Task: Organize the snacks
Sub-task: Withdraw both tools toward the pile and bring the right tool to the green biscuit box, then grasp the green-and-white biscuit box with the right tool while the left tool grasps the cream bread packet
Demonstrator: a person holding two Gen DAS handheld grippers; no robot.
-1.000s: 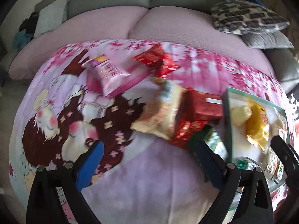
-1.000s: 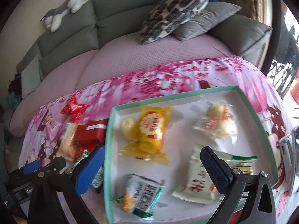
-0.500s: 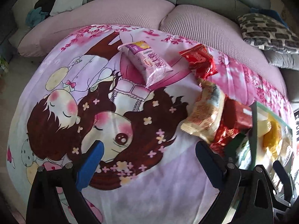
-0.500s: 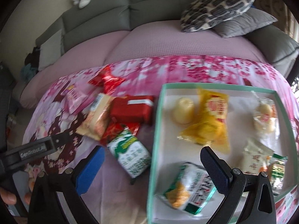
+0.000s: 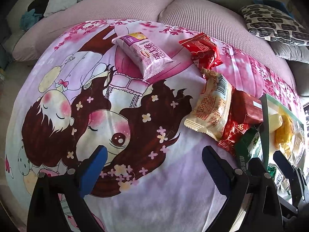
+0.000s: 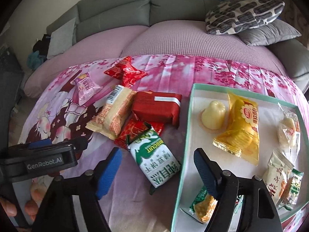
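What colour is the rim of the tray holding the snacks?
Pale mint green, around a white inside; the shallow rectangular tray's rim shows best in the right wrist view.

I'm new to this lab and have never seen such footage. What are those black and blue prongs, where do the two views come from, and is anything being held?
No robot here: a person holds a two-finger tool in each hand, with a wide-angle camera looking along its fingers. One view is from the left tool, the other from the right tool. Snack packets lie on a cartoon blanket; others are in a green-rimmed tray. The right tool's jaws have just been closing around the green and white biscuit packet without touching it. The left tool is open and empty.
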